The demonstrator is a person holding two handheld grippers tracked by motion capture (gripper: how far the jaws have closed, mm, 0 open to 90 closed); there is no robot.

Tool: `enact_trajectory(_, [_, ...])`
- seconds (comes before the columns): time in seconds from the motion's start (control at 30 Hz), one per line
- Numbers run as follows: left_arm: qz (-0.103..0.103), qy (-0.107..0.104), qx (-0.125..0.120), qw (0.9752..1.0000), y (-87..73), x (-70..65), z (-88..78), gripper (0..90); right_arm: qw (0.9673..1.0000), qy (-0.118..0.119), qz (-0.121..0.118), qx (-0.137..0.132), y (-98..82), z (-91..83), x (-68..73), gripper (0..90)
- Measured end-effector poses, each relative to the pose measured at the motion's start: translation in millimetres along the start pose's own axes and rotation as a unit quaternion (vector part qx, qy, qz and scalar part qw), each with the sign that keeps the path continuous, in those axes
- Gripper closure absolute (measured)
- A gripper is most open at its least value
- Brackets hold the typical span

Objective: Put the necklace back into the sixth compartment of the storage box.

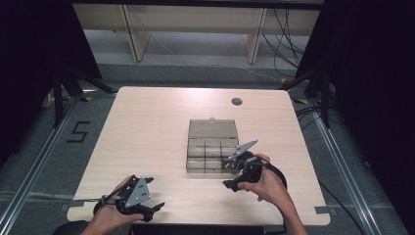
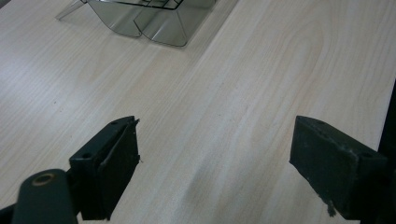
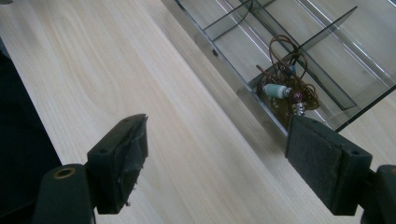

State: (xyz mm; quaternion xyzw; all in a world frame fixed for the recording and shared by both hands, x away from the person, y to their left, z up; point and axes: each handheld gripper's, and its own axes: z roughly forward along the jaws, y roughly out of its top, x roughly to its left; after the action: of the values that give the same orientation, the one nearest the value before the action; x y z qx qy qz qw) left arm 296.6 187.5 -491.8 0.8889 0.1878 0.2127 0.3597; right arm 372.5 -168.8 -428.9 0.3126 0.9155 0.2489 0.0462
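Overhead, a pale wooden table (image 1: 147,137) stands on grey floor (image 1: 195,63) between dark curtains (image 1: 29,49).

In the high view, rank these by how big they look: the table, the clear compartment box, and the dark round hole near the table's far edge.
1. table
2. clear compartment box
3. dark round hole

The gaps are wide, so camera distance doesn't change the order.

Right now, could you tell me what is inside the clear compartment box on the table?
The clear compartment box holds a tangle of brown cord with beads in one corner compartment; the neighbouring compartments look empty. What lies under the tangle is covered.
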Motion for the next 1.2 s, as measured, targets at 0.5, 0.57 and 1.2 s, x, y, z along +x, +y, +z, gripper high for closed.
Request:
enact_trajectory(0.5, [-0.009,-0.003,-0.003,1.0000,0.1,-0.7,0.0,15.0,1.0000,-0.001,0.009,0.002,-11.3,0.0,0.2,22.2])
enact_trajectory(0.57, [-0.009,-0.005,-0.008,0.9999,-0.2,-0.8,0.8,15.0,0.9999,0.002,0.015,0.006,-13.0,1.0,0.7,22.2])
enact_trajectory(1.2, [-0.009,-0.005,-0.005,0.9999,-0.4,-0.8,0.6,15.0,0.9998,0.003,0.015,0.008,-29.0,6.6,0.3,22.0])
